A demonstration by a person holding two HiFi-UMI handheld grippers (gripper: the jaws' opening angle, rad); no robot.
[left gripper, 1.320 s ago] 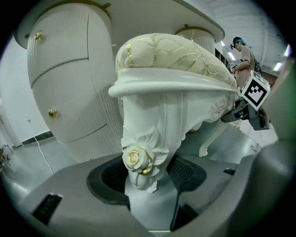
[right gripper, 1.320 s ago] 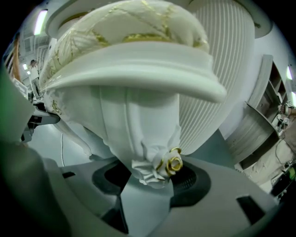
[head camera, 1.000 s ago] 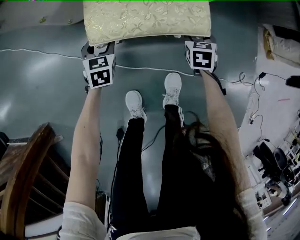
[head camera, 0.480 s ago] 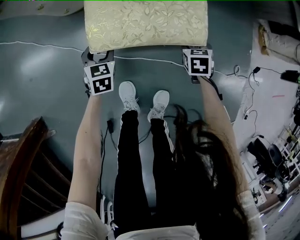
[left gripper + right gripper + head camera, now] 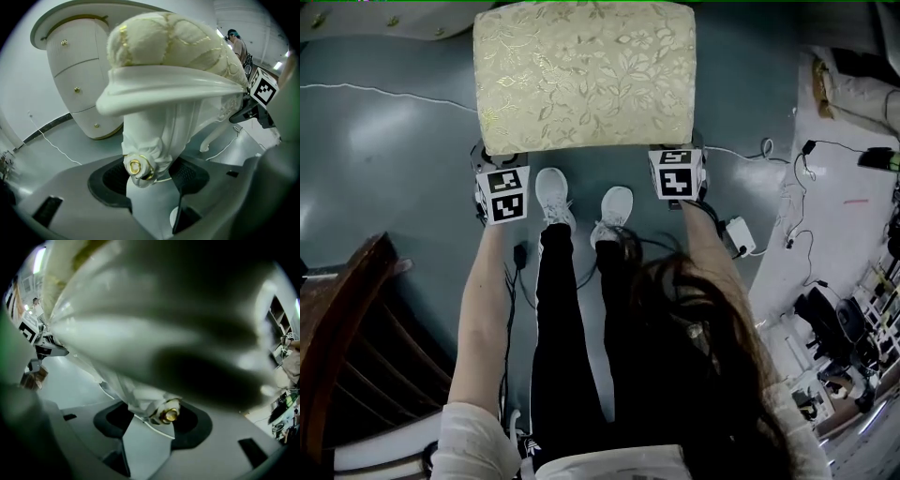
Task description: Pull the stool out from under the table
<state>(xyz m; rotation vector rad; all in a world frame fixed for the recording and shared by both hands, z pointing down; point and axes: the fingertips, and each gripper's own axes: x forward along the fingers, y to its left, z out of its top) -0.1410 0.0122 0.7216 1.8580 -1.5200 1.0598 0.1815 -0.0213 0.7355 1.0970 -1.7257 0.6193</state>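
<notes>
The stool [image 5: 584, 75] has a cream floral cushion and white carved legs, and fills the top middle of the head view. My left gripper [image 5: 502, 157] is at its near left corner, my right gripper [image 5: 679, 155] at its near right corner, fingertips hidden under the cushion's edge. In the left gripper view the jaws of my left gripper [image 5: 151, 177] press on a white stool leg [image 5: 157, 131] with a gold rosette. In the right gripper view my right gripper [image 5: 151, 420] clamps the other front leg [image 5: 143, 401] the same way.
A white, gold-trimmed dressing table [image 5: 77, 75] stands behind the stool. A dark wooden chair [image 5: 337, 347] is at lower left. Cables [image 5: 384, 90] and a power adapter [image 5: 739, 236] lie on the grey floor, with clutter at the right [image 5: 844, 328]. The person's white shoes [image 5: 551, 192] stand just before the stool.
The stool has slid toward the person, with much more of its cushion now showing. Both grippers moved back with it and the feet stepped backward.
</notes>
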